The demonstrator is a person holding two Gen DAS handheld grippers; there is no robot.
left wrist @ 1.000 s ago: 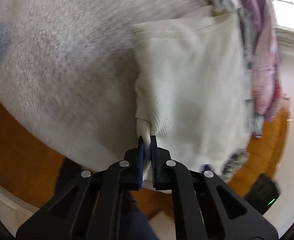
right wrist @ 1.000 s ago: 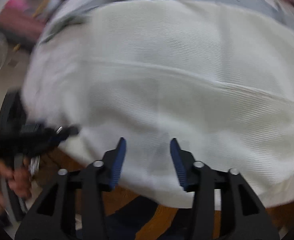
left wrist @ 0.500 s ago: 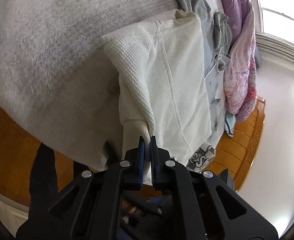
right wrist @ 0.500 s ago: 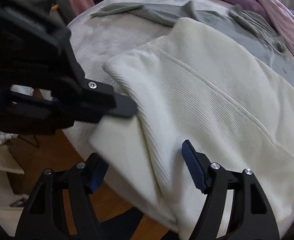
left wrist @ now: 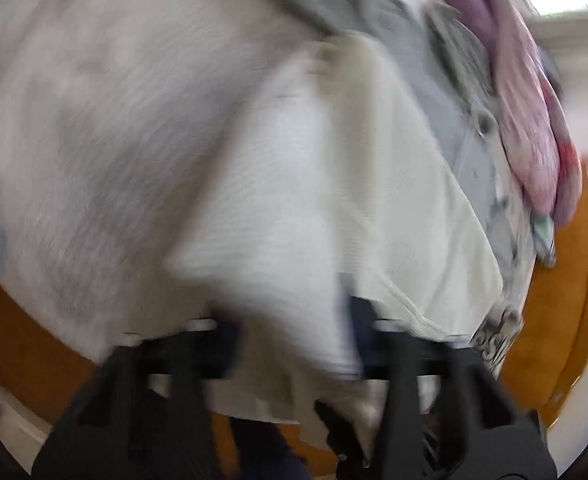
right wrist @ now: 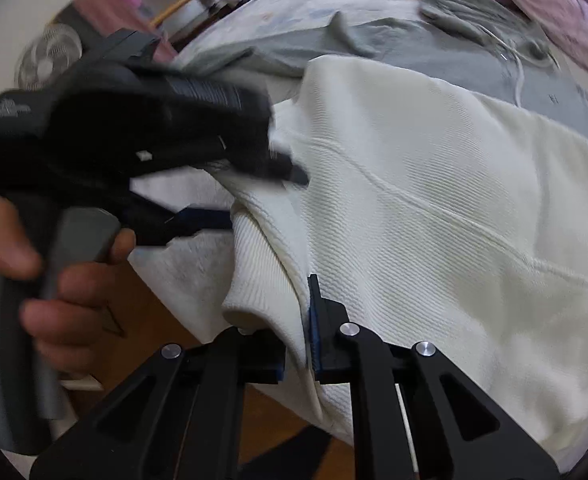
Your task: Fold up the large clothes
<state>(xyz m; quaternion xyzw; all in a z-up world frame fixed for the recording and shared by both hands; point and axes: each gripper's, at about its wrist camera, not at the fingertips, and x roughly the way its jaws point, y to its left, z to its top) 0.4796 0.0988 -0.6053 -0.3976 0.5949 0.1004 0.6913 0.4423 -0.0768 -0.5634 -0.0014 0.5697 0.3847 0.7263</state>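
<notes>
- The cream sweater (right wrist: 434,208) lies folded on the bed, over the pale fuzzy blanket (left wrist: 94,128), with its near edge hanging just past the bed's edge above the wooden floor (right wrist: 142,320).
- The right gripper (right wrist: 298,344) has its fingers clenched on a fold of the sweater's ribbed edge, next to the rolled cuff (right wrist: 254,292).
- The left gripper (left wrist: 290,340) shows in its own blurred view with its fingers spread wide apart; sweater fabric lies between them but is not pinched.
- In the right wrist view the left gripper's black body sits just left of the sweater, held by the person's hand (right wrist: 58,280); one blue-padded finger (right wrist: 202,216) reaches the sweater's side.
- A grey garment (right wrist: 414,44) lies behind the sweater, touching its far edge.
- A pink and purple quilt (left wrist: 526,120) is heaped beyond the grey garment.
</notes>
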